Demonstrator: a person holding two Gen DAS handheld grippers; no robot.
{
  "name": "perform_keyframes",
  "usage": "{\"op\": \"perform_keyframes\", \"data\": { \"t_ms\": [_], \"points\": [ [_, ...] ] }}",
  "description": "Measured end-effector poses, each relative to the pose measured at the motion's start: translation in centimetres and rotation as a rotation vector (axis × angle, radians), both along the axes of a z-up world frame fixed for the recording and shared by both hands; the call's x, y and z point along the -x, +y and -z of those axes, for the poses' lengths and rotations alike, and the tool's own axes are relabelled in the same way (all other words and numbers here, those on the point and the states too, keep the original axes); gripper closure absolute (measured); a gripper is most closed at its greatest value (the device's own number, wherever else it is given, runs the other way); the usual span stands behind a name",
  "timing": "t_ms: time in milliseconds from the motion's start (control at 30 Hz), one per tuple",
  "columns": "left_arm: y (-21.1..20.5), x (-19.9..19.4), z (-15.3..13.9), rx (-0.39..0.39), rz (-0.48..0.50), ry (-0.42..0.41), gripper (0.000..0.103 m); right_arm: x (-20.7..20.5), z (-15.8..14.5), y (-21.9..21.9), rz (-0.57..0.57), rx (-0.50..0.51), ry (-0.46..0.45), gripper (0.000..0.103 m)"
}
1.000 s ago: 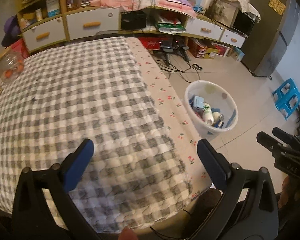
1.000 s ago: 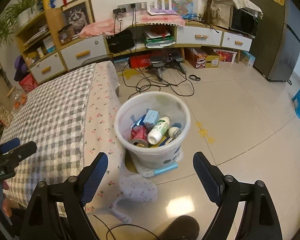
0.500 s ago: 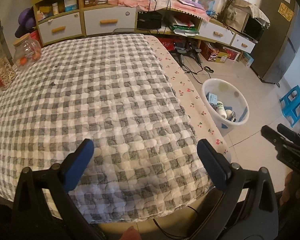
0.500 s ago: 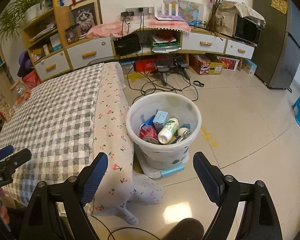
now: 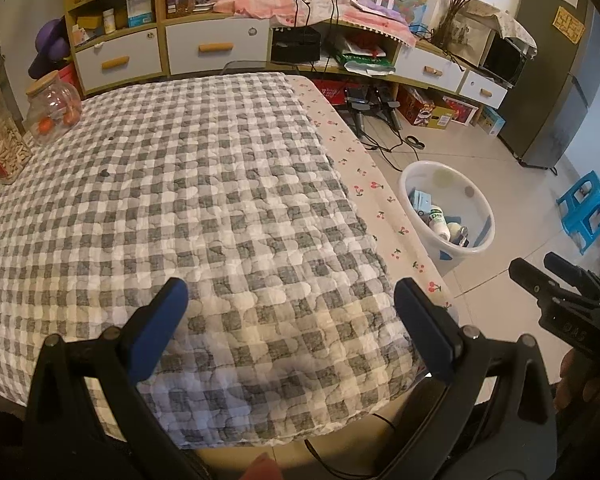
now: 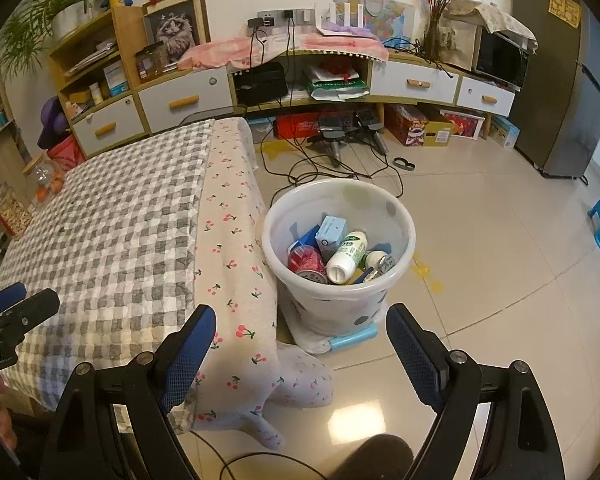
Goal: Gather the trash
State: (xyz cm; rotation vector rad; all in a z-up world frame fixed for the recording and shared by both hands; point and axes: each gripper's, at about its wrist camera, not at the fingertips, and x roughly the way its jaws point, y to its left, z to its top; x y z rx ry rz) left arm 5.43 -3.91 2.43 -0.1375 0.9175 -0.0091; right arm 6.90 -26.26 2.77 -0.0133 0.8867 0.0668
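Both jaws wide, empty: left gripper (image 5: pixel 290 320) over the quilt (image 5: pixel 180 200), right gripper (image 6: pixel 300 344) near the bin (image 6: pixel 400 216); its bottle (image 6: pixel 346 258) and can (image 6: pixel 306 260) look light, slick — grip mid-body.

I see grey-and-white checked quilt (image 5: pixel 188 208) | cream sheet (image 6: pixel 236 240) with red cherry print | translucent white bin (image 6: pixel 400 216) with faint dots | red can (image 6: pixel 306 260) | white bottle (image 6: pixel 346 258), green label | pale blue carton (image 6: pixel 331 232) | blue stool (image 5: pixel 586 210) | blue pads on my black right gripper (image 6: pixel 300 344) and left gripper (image 5: pixel 292 316)
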Motion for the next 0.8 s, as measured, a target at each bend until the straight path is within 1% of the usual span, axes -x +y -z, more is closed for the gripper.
{"op": "perform_keyframes", "data": {
  "t_ms": [800],
  "points": [
    [-0.12, 0.14, 0.1, -0.001, 0.002, -0.001, 0.001, 0.09, 0.19, -0.11, 0.002, -0.003, 0.001, 0.014]
  ]
}}
